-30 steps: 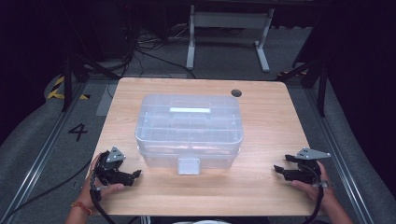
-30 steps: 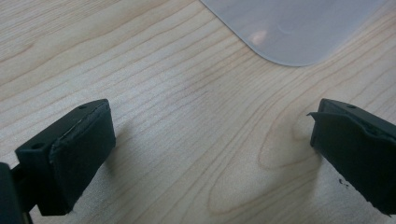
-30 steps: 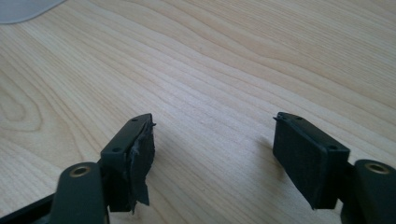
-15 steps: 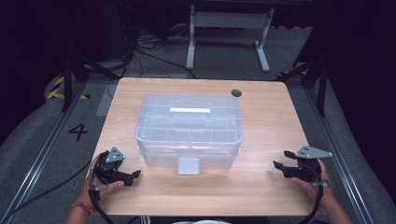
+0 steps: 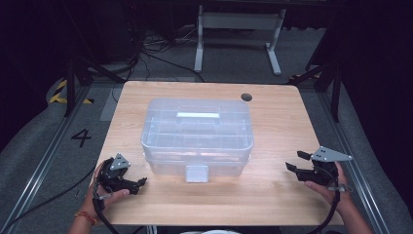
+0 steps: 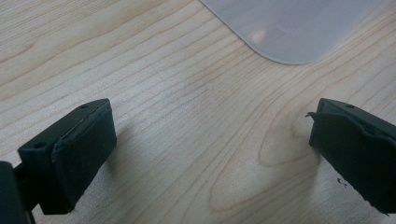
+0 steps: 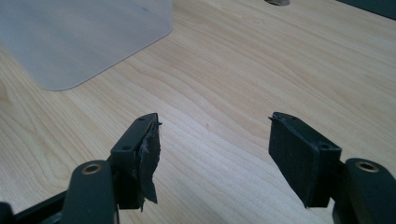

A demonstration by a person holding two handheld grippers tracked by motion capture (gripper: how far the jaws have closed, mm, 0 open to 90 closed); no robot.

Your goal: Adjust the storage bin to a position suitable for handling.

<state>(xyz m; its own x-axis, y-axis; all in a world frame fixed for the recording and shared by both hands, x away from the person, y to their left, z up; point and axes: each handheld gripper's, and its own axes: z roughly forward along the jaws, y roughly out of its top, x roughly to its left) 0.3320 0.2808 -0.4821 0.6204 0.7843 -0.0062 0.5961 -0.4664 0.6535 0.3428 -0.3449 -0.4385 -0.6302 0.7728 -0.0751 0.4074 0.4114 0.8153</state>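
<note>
Your left gripper (image 5: 139, 183) sits low over the table (image 5: 277, 122) at its near left corner, jaws released and spread wide with only bare wood between them. In the left gripper view the pads (image 6: 70, 154) stand well apart, close above the wood, and a rounded corner of the box (image 6: 289, 28) shows beyond them, apart from both pads.

Your right gripper (image 5: 292, 162) is at the near right of the table, pointing left toward the box (image 5: 197, 136). Its jaws are also released; they have just been closing a little, yet they remain wide and nothing lies between them. In the right gripper view the pads (image 7: 299, 154) hang above the wood, with a corner of the box (image 7: 79, 37) farther off to the left, not touched. The inner pad on the left jaw looks frayed at its edge.

The box, clear plastic with its lid on, stands in the middle of the table, between your two grippers and well apart from the right one. A flat handle (image 5: 197, 115) lies on the lid, and a latch (image 5: 197, 173) faces you on the near wall. A dark round hole (image 5: 247, 97) marks the far right of the table.
</note>
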